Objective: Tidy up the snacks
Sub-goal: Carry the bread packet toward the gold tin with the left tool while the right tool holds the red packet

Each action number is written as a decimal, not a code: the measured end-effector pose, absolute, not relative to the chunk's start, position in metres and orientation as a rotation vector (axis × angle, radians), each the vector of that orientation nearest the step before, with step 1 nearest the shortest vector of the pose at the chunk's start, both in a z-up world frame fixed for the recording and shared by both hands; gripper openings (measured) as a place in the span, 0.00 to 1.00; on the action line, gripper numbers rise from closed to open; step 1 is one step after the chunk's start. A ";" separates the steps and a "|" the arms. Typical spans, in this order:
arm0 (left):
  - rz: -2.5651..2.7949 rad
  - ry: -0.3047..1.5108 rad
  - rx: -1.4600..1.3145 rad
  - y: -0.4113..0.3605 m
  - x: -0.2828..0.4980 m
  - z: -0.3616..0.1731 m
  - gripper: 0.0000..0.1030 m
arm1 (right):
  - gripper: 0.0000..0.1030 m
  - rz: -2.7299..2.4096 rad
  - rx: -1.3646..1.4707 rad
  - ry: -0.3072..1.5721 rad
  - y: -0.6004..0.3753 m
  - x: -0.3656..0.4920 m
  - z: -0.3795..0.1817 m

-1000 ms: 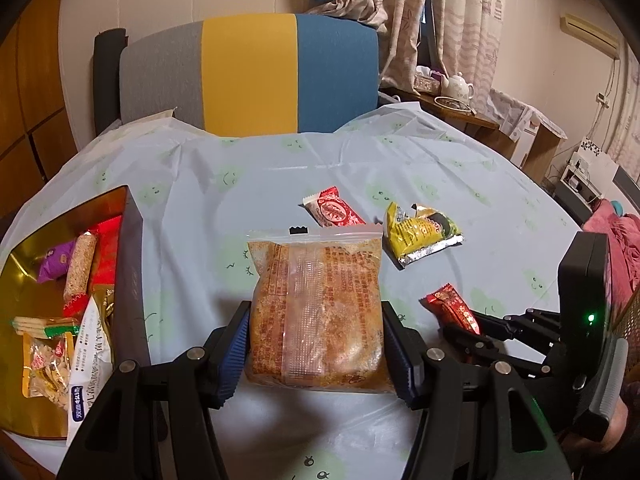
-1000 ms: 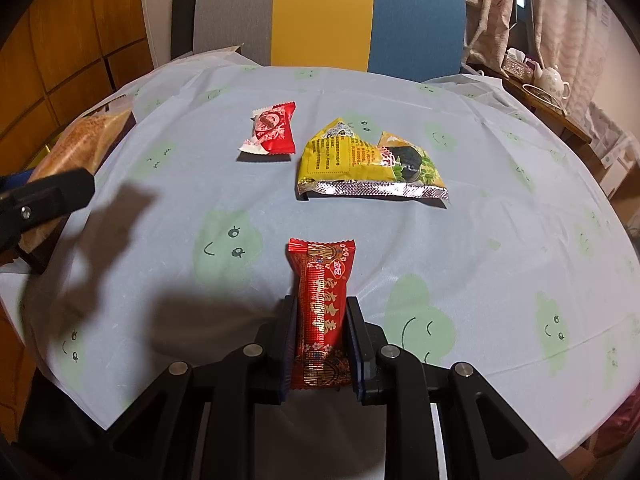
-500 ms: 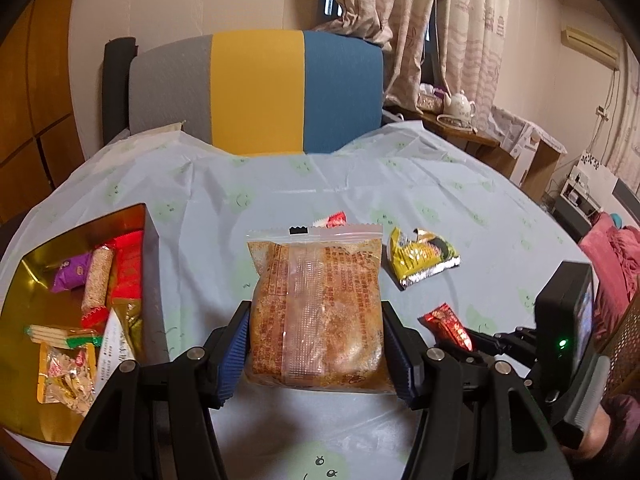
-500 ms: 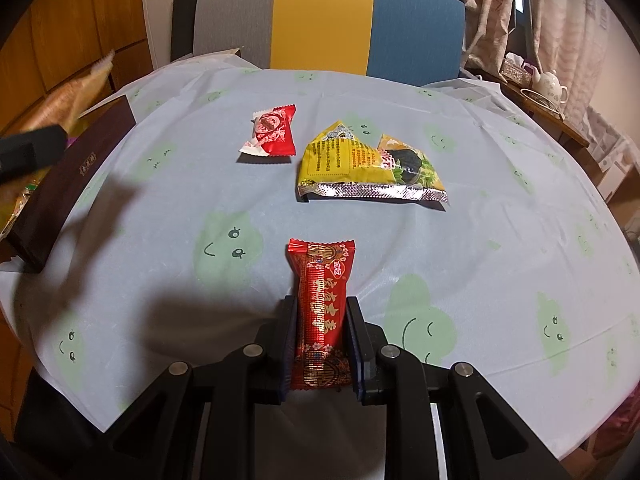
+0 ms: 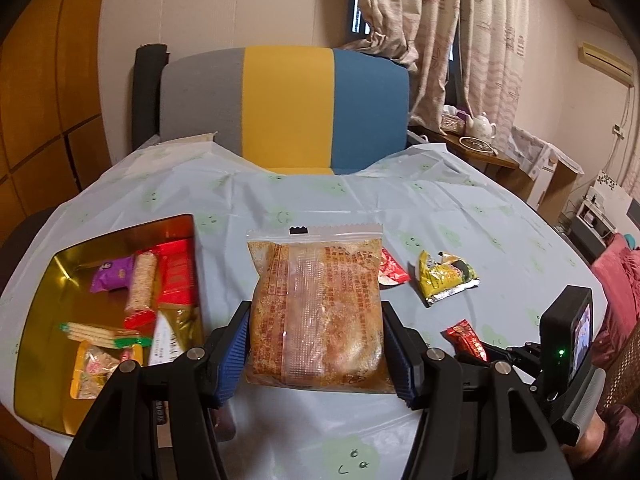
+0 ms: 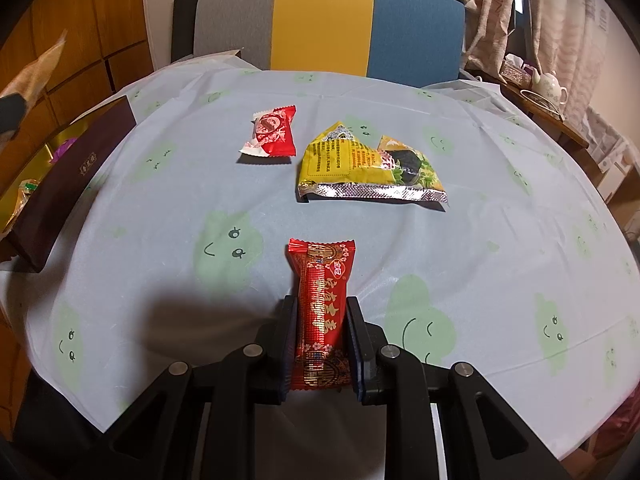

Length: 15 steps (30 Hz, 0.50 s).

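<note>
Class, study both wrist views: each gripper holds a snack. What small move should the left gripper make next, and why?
Probably carry the clear bag of orange snack leftward over the gold tray and lower it in. The left gripper is shut on the bag, held above the table, the tray lies just to its left with other snacks already in it, and the right gripper is occupied with the red bar.

The left gripper [image 5: 316,346] is gripping with its jaws spread wide, blue pads [image 5: 234,344] pressing both sides of its load, raised above the surface. The right gripper [image 6: 322,340] is clamping narrowly, jaws nearly together, sitting low and level, pointing forward.
</note>
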<state>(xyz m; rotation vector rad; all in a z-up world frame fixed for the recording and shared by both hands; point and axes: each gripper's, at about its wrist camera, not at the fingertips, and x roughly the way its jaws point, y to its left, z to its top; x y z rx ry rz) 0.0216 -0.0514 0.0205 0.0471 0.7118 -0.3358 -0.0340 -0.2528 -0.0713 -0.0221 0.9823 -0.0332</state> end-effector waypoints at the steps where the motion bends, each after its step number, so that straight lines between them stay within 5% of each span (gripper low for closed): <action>1: -0.329 0.711 0.047 -0.049 0.021 0.021 0.60 | 0.23 -0.034 -0.022 0.982 -0.253 -0.034 -0.071; 15: -0.245 0.728 -0.010 -0.017 0.022 0.026 0.60 | 0.23 -0.047 -0.046 0.982 -0.249 -0.034 -0.072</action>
